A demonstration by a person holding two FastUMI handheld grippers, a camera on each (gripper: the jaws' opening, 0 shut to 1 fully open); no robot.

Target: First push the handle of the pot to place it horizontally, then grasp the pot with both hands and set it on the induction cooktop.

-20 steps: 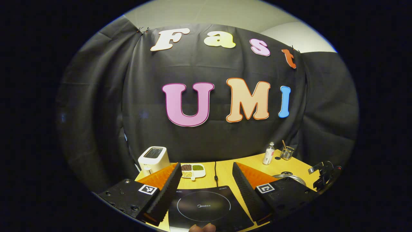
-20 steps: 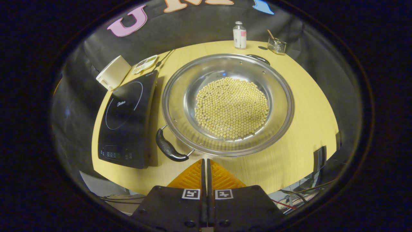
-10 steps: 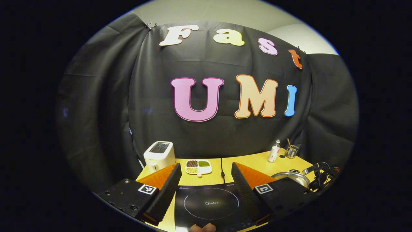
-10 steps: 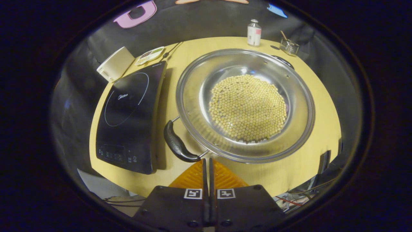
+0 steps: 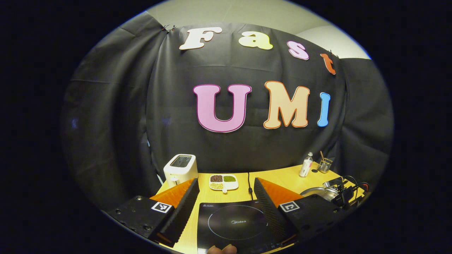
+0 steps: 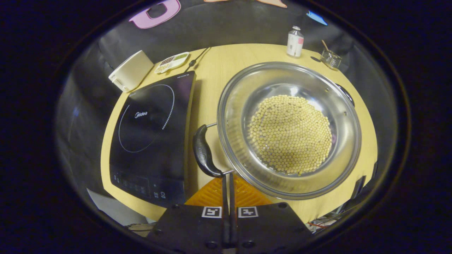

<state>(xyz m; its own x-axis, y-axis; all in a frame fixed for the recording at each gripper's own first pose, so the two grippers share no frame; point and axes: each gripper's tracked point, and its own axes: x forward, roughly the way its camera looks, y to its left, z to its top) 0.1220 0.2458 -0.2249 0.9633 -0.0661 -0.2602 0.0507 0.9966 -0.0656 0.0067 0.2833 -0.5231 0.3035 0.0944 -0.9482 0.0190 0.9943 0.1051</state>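
In the right gripper view the right gripper (image 6: 227, 180) is seen with its fingers pressed together, nothing held between them, the tips at the near end of the pot's black handle (image 6: 204, 151); whether they touch it cannot be told; the pot (image 6: 289, 128), a wide steel one holding a layer of pale beans (image 6: 290, 134), is set on the wooden table (image 6: 226, 67) just to the right of the induction cooktop (image 6: 150, 132), and a second dark handle (image 6: 344, 93) is glimpsed at its far rim; behind are placed a white toaster (image 6: 131, 70), a divided dish (image 6: 172, 61) of grains, a small bottle (image 6: 295, 37) and a glass jar (image 6: 331, 58); in the left gripper view the left gripper (image 5: 224, 206) is held with its fingers spread wide and nothing between them, above the near part of the induction cooktop (image 5: 235, 222); a fingertip (image 5: 221, 249) is shown at the lower edge; the pot (image 5: 316, 192) is seen low at the right, partly hidden, with the other gripper just beside it
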